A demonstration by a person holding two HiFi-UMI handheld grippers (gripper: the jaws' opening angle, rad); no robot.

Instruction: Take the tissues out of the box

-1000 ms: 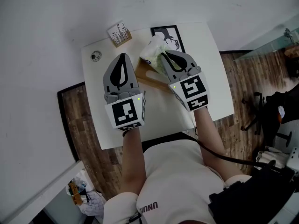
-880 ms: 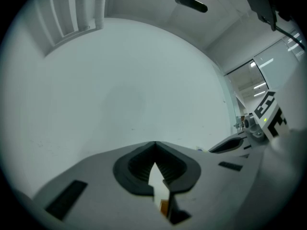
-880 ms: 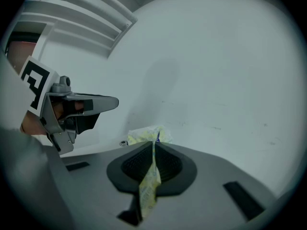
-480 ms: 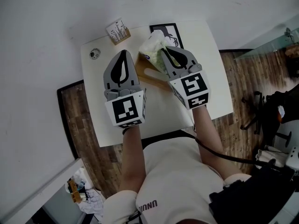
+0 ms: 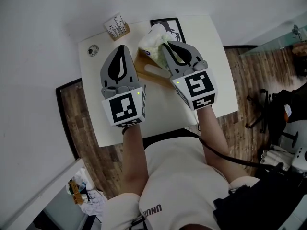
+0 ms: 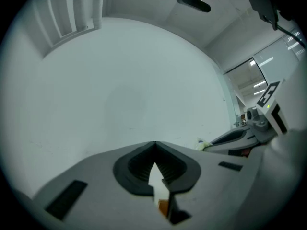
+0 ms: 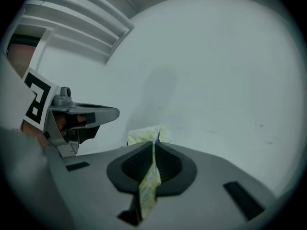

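A pale yellow-white tissue pack (image 5: 151,40) hangs above the far end of a wooden tissue box (image 5: 145,69) on the white table (image 5: 91,99). My right gripper (image 5: 165,45) is shut on the pack's wrapper. In the right gripper view a strip of the wrapper (image 7: 148,188) is pinched between the jaws and the bulk of the pack (image 7: 144,135) bulges beyond the tips. My left gripper (image 5: 120,50) hovers just left of the box, shut, with nothing between its fingers. Its tips meet in the left gripper view (image 6: 154,145).
A black-framed picture (image 5: 170,27) lies at the table's far edge behind the pack. A small card stand (image 5: 116,27) and a round object (image 5: 92,50) sit at the far left. Wooden floor surrounds the table, and a white wall lies beyond it.
My right gripper has carried the tissue pack a little further up and away from the box. The left gripper has kept its place beside the box.
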